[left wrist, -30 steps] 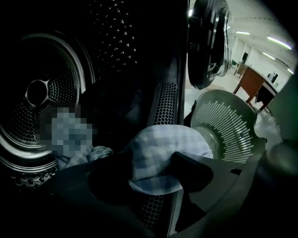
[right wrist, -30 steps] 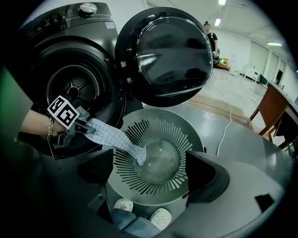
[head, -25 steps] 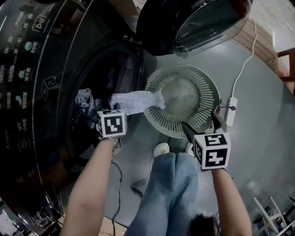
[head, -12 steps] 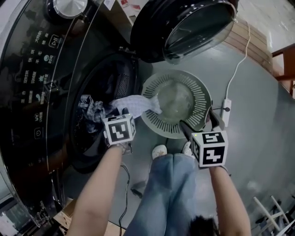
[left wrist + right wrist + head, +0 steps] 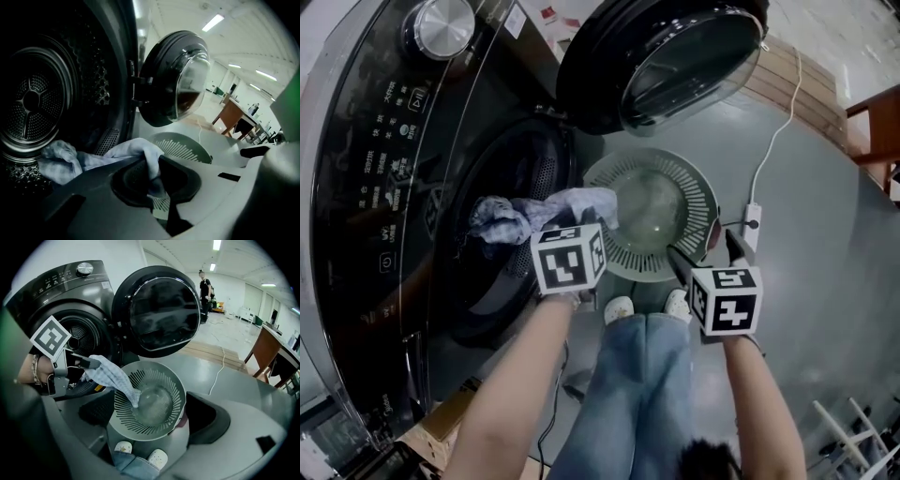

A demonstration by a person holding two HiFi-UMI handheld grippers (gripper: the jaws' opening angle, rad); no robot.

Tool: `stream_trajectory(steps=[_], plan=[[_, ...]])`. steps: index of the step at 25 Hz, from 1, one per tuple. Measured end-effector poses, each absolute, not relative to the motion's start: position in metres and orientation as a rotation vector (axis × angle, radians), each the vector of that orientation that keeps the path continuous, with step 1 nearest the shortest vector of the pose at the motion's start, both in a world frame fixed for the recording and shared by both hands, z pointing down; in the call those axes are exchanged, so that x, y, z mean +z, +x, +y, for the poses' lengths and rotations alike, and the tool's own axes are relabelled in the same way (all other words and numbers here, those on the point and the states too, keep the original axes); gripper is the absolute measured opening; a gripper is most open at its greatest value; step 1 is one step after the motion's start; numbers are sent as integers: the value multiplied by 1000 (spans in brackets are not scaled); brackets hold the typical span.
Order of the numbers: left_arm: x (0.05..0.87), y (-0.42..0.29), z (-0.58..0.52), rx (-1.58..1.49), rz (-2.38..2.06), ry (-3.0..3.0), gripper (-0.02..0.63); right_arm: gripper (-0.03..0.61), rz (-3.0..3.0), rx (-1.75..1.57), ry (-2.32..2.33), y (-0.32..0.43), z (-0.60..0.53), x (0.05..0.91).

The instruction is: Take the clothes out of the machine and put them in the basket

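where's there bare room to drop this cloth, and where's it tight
Bare: the bottom of the basket and its far and right sides, between the open door and the power strip. Crowded: its left rim, where the left gripper holds the cloth, and its near rim, by the open right gripper and the shoes.

large lab-like hall, ceiling strip lights (image 5: pixel 213 22), wooden desks (image 5: pixel 231 108), grey floor (image 5: pixel 830 309)

The right gripper (image 5: pixel 152 417) had its jaws wide apart with nothing clamped, and the round slotted basket (image 5: pixel 125 417) sat on the floor beyond them. At left, the left gripper (image 5: pixel 86 363) pinched a checked cloth (image 5: pixel 110 376), whose free end hung into the basket. Behind, the machine (image 5: pixel 42 301) had its door (image 5: pixel 161 310) open.
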State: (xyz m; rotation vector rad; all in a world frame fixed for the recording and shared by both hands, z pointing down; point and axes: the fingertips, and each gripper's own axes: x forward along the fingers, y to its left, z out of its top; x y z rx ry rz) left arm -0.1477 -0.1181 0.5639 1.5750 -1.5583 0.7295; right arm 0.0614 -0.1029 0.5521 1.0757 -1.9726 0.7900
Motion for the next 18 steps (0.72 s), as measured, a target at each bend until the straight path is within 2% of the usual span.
stream_trajectory(steps=[12, 18], plan=[[522, -16, -153, 536, -1264, 1908, 32, 471, -1937, 848, 1154, 100, -110, 551], [533, 6, -151, 604, -1236, 1902, 32, 466, -1917, 865, 1169, 117, -107, 556]])
